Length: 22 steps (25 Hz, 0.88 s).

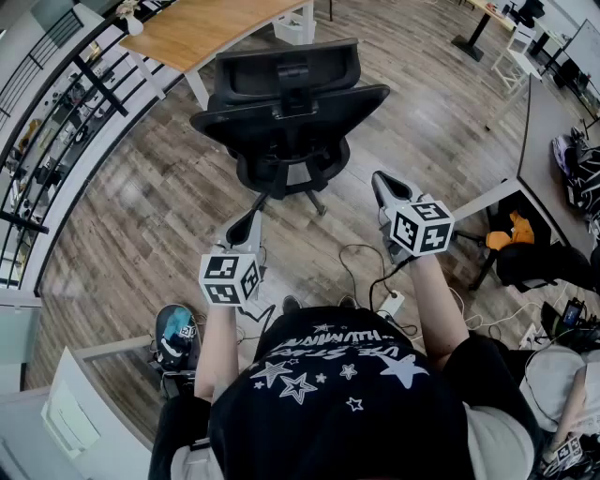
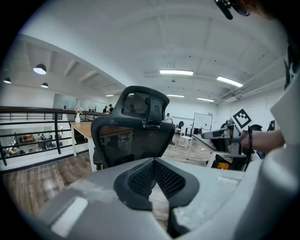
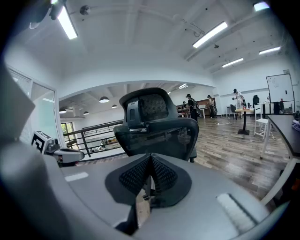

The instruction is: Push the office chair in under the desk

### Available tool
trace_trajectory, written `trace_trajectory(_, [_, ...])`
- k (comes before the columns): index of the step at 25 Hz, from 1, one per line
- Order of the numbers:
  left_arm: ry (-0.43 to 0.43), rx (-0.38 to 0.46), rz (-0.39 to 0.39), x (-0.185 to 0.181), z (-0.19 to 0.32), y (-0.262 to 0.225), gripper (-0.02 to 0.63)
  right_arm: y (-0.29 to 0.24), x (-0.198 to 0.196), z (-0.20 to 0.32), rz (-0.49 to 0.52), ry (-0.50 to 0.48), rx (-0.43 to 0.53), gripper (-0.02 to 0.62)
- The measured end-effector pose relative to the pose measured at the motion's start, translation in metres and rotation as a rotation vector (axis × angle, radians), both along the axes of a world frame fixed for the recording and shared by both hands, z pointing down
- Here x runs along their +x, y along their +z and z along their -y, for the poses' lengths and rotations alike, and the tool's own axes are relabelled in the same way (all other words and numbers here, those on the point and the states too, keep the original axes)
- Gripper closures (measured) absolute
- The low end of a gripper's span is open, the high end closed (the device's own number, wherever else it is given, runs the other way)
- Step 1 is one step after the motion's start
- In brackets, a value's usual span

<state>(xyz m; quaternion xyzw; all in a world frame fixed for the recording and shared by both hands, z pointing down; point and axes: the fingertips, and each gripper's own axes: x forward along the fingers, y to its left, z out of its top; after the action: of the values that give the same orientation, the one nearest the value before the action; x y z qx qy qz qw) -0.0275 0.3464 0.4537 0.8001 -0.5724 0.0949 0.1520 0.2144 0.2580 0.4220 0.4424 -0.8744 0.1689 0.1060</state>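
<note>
Left gripper (image 2: 154, 163): jaws pressed together, nothing between them. Right gripper (image 3: 150, 158): same, closed and empty. The pads (image 2: 140, 177) are black with a waffle-grid texture and meet in a thin seam. The shells are matte grey plastic, rounded. Each gripper carries a white marker cube (image 1: 230, 278) with black squares.

Both grippers are held side by side, apart, aimed at the back of the office chair (image 1: 291, 103), not touching it. The chair has a black mesh backrest in a curved hard frame, a mesh headrest on top and a star base on casters. It stands out on the floor (image 1: 141, 216), grey-brown wood-look planks, with its back towards the person, near the desk's near edge and right of its near corner. From the head view I can't tell how far the seat reaches under.

The desk (image 1: 202, 28) has a light wood top, flat and rectangular, on white legs; one leg (image 1: 200, 89) stands just left of the chair. A white vase (image 2: 78, 116) sits on the desk's end by the railing.

Around:
- A black metal railing (image 1: 56, 103) runs along the left.
- Black cables (image 1: 361, 258) and a white power strip (image 1: 392, 302) lie on the floor by the person, behind the chair.
- A dark-topped second desk (image 1: 553, 141) is at the right.
</note>
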Motion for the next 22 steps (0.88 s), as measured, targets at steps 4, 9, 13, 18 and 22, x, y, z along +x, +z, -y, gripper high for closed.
trace_trajectory(4, [-0.002, 0.007, 0.02, -0.005, -0.004, 0.001, 0.604, 0.004, -0.006, -0.002, -0.004, -0.004, -0.014, 0.594])
trace_trajectory(9, [0.005, 0.006, 0.035, -0.007, -0.007, 0.005, 0.604, 0.005, -0.009, -0.004, -0.009, -0.001, -0.016, 0.594])
trace_trajectory(13, [0.002, 0.006, 0.027, -0.012, -0.007, 0.005, 0.604, 0.006, -0.012, -0.003, -0.017, 0.002, -0.018, 0.594])
trace_trajectory(18, [0.003, 0.003, 0.027, -0.023, -0.006, 0.007, 0.604, 0.007, -0.02, 0.002, -0.016, 0.027, -0.021, 0.594])
trace_trajectory(22, [0.0, 0.0, 0.024, -0.041, -0.01, 0.01, 0.604, 0.014, -0.026, 0.007, -0.007, 0.073, -0.053, 0.594])
